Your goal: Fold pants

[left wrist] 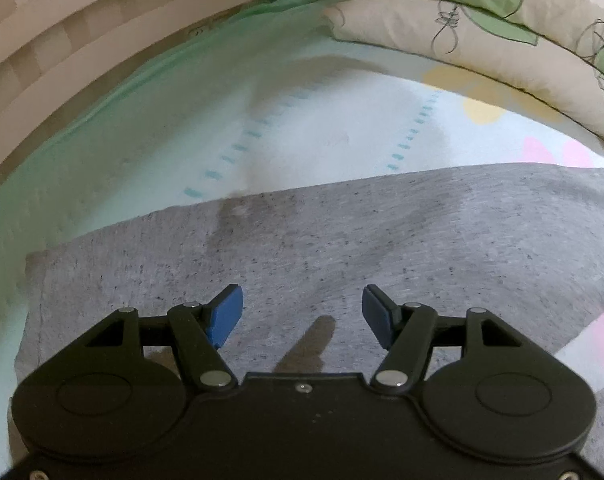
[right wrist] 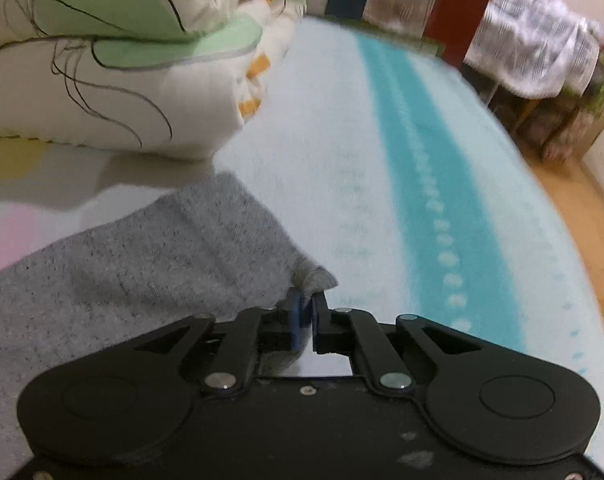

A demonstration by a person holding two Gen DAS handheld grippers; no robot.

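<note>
Gripping comes first: the right claw [right wrist: 306, 312] pinches a corner of the grey pants [right wrist: 121, 272] lying flat on the bed [right wrist: 342, 160] beside the pillows [right wrist: 121, 80]. The left claw [left wrist: 302, 316] hovers spread above the pants and likely must pinch too before the fold.

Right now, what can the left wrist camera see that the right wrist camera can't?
Only the left wrist view shows the left tool, open above the pants, a beige striped wall, and the sheet's green edge.

Only the right wrist view shows the right tool pinching a corner of the pants, a wide teal stripe, the wooden floor, and furniture draped in cloth.

Both show the gray pants, the pale bed sheet, and the folded leaf-print quilt.
</note>
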